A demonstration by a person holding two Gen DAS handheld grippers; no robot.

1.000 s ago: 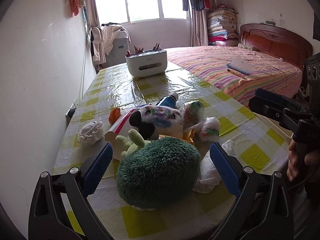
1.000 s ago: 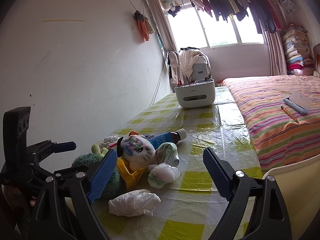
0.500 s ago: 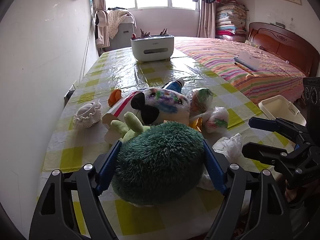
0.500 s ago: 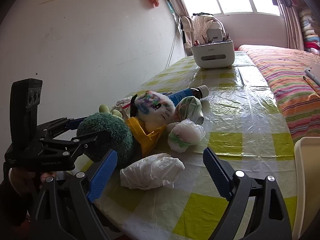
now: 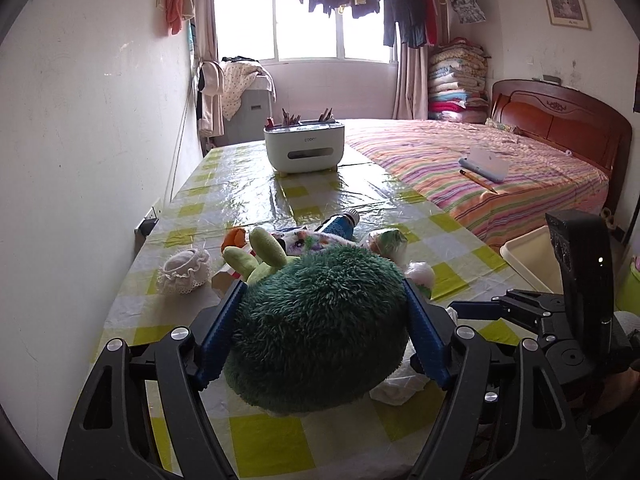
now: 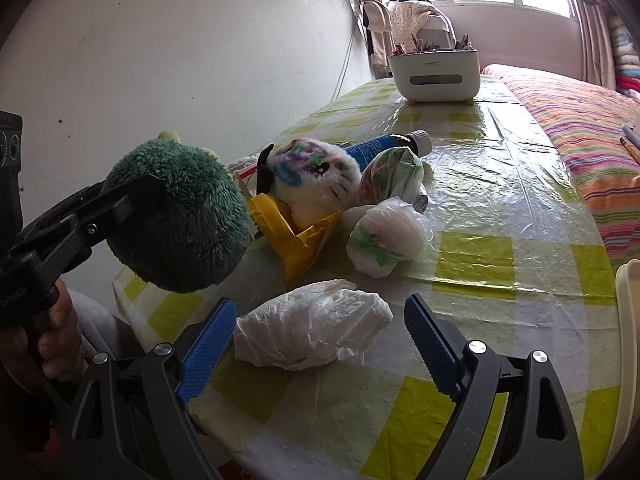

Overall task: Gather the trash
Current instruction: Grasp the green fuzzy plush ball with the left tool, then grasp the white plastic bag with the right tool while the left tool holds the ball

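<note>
Between the left gripper [image 5: 322, 334] jaws, pinched green plush toy [image 5: 316, 320].

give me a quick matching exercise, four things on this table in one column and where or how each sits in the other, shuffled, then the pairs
1. fuzzy green plush toy
2. crumpled white plastic bag
3. white plastic organiser box
4. blue-labelled brown bottle

a. lying on its side behind the white cat plush
b. far end of the table
c. clamped by the left hand-held gripper
d. loose between the right hand-held gripper's open pads

Pairs: 1-c, 2-d, 3-b, 4-a
</note>
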